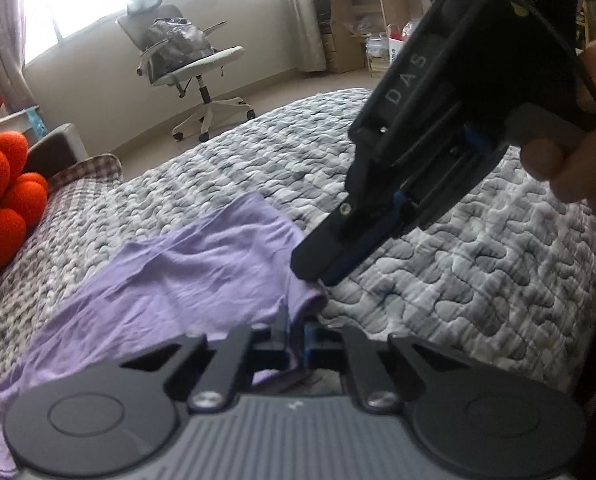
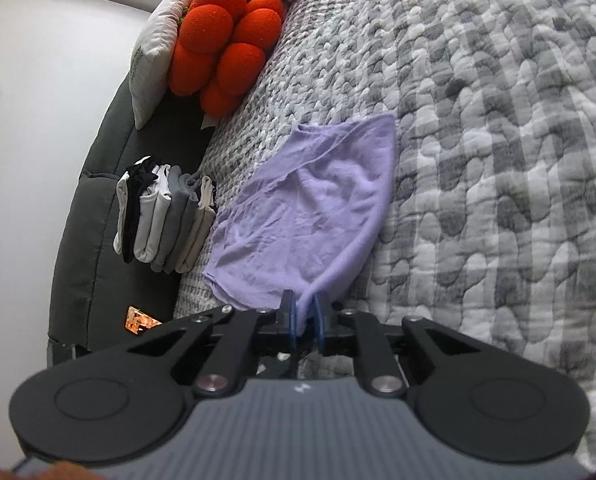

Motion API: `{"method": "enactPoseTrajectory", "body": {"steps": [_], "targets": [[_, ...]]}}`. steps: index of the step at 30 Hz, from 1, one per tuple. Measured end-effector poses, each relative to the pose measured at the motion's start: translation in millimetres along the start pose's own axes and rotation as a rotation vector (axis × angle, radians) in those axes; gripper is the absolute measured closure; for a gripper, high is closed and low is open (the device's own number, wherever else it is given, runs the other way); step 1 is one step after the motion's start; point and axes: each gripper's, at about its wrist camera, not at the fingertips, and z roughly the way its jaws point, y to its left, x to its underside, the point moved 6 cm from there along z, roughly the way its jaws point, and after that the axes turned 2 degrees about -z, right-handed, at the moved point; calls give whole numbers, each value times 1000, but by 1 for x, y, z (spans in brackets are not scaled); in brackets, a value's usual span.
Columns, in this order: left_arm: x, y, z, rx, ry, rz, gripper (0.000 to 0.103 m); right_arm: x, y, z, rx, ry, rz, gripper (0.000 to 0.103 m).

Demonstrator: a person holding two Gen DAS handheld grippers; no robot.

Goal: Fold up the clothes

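Observation:
A lilac garment lies crumpled on the grey quilted bedspread. In the left wrist view the garment stretches away to the left. My left gripper is shut on its near edge, with cloth pinched between the fingers. My right gripper comes down from the upper right, held by a hand, its tips at the same corner of the cloth. In the right wrist view my right gripper has its blue pads a little apart, and a fold of the garment's near edge sits in the gap.
A stack of folded clothes stands on the dark headboard side at left. An orange ball cushion and a white pillow lie beyond it. An office chair and a desk stand past the bed's foot.

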Motion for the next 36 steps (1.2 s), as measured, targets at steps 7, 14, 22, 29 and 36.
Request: {"method": "enactPoseTrajectory", "body": {"steps": [7, 14, 22, 29, 36], "targets": [[1, -5, -3, -8, 2, -5, 97, -23, -18, 9, 83, -64, -39, 66], [-4, -6, 0, -11, 18, -39, 98, -54, -18, 30, 120, -153, -140, 74], [-26, -7, -5, -15, -26, -119, 99, -70, -13, 30, 188, -319, -184, 97], [-46, -23, 1, 11, -42, -145, 99, -83, -13, 4, 222, -362, -235, 98], [-69, -48, 15, 80, -51, -154, 99, -87, -43, -26, 280, -389, -197, 98]]}}
